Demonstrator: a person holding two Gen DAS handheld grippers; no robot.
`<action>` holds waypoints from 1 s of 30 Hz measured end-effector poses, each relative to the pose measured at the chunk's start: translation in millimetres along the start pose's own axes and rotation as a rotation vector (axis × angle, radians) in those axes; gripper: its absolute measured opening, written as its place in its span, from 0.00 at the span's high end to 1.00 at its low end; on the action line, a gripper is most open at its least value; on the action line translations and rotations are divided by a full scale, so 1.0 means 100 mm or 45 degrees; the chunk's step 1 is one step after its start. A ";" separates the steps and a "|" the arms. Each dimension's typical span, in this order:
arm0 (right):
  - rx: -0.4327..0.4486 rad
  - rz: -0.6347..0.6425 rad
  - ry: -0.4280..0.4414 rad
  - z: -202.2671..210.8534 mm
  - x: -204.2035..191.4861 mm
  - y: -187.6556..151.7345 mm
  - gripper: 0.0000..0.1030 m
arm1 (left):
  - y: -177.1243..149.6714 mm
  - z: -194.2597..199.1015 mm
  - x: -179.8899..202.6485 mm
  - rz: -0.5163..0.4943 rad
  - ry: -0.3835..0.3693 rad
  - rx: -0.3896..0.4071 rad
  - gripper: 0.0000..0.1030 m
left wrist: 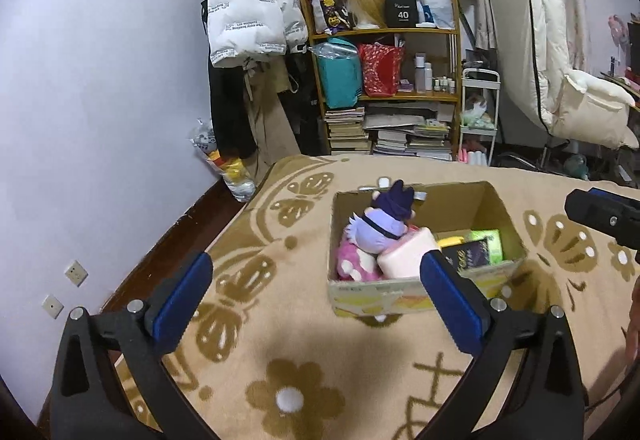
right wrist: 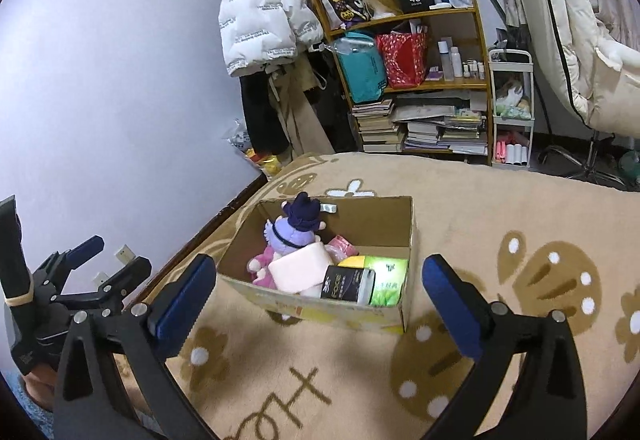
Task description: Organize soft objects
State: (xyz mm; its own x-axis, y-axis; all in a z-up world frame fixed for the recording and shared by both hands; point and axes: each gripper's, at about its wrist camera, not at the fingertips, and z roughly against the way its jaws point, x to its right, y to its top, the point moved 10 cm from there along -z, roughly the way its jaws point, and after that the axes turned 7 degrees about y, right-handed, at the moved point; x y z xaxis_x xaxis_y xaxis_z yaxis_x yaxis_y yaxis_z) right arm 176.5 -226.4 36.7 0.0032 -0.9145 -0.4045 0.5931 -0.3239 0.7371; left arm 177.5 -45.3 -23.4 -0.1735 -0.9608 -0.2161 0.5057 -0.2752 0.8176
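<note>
1. Two black grippers with blue pads hover over a tan blanket (right wrist: 460, 207) patterned with brown butterflies and flowers; the left gripper (left wrist: 316, 282) and the right gripper (right wrist: 314, 290) both stand spread wide, with nothing between their pads.
2. One open brown cardboard box (right wrist: 372, 224) sits on the blanket ahead of both grippers, bare blanket on all sides of it; the blanket's edge and a lilac wall (left wrist: 100, 79) lie to the box's left.
3. Inside the box: one purple plush doll with a dark hat (right wrist: 294, 230), propped against the far-left corner, hat pointing up; one pink plush toy (right wrist: 262, 268) beneath it; one pale pink rectangular pack (right wrist: 300, 270) lying tilted, its long axis running across the box.
4. At the box's near-right corner stand one black packet (right wrist: 344, 282) and one green packet (right wrist: 386, 280), side by side.
</note>
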 end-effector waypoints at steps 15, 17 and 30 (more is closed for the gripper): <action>0.102 0.015 -0.040 0.49 -0.08 -0.39 0.00 | -0.42 0.54 0.08 -0.030 0.019 0.010 0.00; 0.106 0.002 -0.024 0.51 -0.10 -0.44 0.00 | -0.49 0.58 0.07 -0.020 0.030 0.015 0.00; 0.164 0.083 -0.116 0.47 0.12 -0.67 0.00 | -0.76 0.42 0.17 0.003 0.012 -0.014 0.00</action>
State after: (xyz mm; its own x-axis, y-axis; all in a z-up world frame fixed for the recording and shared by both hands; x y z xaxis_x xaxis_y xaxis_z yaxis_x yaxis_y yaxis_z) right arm 99.4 -227.1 7.7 -0.0383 -0.9508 -0.3074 0.4857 -0.2865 0.8258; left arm 100.8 -39.0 -66.7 -0.1641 -0.9618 -0.2190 0.5157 -0.2729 0.8122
